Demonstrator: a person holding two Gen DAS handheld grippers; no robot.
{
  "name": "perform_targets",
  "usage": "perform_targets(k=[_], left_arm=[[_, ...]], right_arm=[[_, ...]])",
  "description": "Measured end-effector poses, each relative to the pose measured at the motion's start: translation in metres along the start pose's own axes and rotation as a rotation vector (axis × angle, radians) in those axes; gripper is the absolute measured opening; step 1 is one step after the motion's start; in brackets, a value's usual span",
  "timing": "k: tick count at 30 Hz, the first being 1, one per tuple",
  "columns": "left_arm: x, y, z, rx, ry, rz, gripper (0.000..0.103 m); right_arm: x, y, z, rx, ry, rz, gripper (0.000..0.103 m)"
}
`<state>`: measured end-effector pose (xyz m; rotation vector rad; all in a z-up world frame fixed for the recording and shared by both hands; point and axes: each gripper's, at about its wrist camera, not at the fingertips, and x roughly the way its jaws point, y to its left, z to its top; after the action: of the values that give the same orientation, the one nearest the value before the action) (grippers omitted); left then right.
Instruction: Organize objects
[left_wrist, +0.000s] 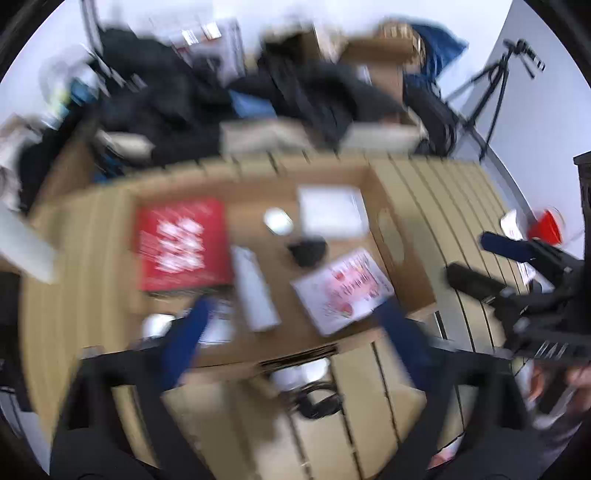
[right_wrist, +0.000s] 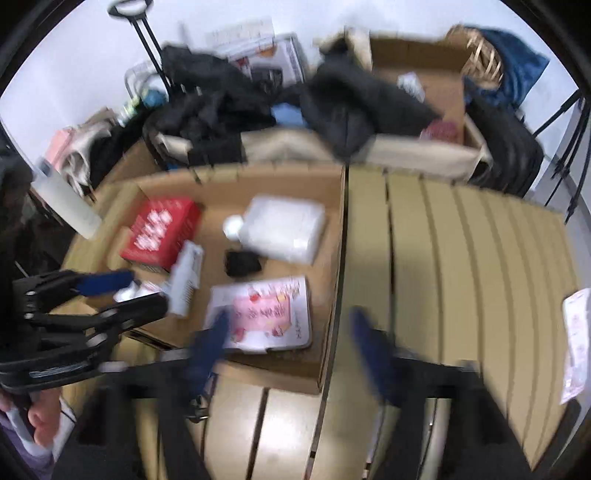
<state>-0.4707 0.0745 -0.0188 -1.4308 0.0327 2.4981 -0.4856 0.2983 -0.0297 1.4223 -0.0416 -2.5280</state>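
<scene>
A slatted wooden table (right_wrist: 461, 258) fills the scene, with dark clothing (right_wrist: 221, 96) heaped along its far edge. On the table's left half sits a shallow open cardboard box (right_wrist: 332, 280) holding the task's things. The largest is a red box (right_wrist: 159, 232) at far left, then a clear plastic container (right_wrist: 284, 229) at far right with a white cap (right_wrist: 233, 224) just beside it. A pink-printed sheet (right_wrist: 266, 314) lies near the box's right wall, a white tube (right_wrist: 186, 277) lies between it and the red box, and a small black object (right_wrist: 242, 263) sits in the middle. The left gripper (left_wrist: 291, 343) hovers over the box's near edge, jaws spread and empty. The right gripper (right_wrist: 288, 350) straddles the box's right wall, jaws also spread and empty.
</scene>
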Motion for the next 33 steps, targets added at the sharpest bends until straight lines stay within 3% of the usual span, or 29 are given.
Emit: perform_targets(k=[7,12,18,24,27,30,33], left_arm=[[-0.124,0.031,-0.042,-0.032,-0.088,0.085,0.103],[-0.178,0.031,-0.07,-0.039,-0.137,0.109,0.103],[-0.223,0.01,-0.131,0.022,-0.186,0.128,0.103],[-0.243,-0.007,-0.236,0.097,-0.24,0.069,0.103],[-0.239,-0.006,-0.274,0.046,-0.247,0.008,0.103],[-0.222,-0.005,-0.285,0.007,-0.199,-0.016,0.103],[-0.201,-0.001,-0.28,-0.014,-0.159,0.009,0.103]], right_arm=[[-0.116,0.025,-0.013,-0.105,-0.099,-0.01,0.087],[-0.16,0.047,-0.046,-0.126,-0.135,-0.003,0.087],[-0.205,0.067,-0.102,-0.144,-0.205,0.019,0.087],[-0.237,0.078,-0.202,-0.154,-0.295,0.078,0.087],[-0.237,0.075,-0.248,-0.136,-0.31,0.111,0.087],[-0.229,0.073,-0.268,-0.107,-0.299,0.146,0.087],[-0.223,0.073,-0.273,-0.091,-0.296,0.143,0.087]])
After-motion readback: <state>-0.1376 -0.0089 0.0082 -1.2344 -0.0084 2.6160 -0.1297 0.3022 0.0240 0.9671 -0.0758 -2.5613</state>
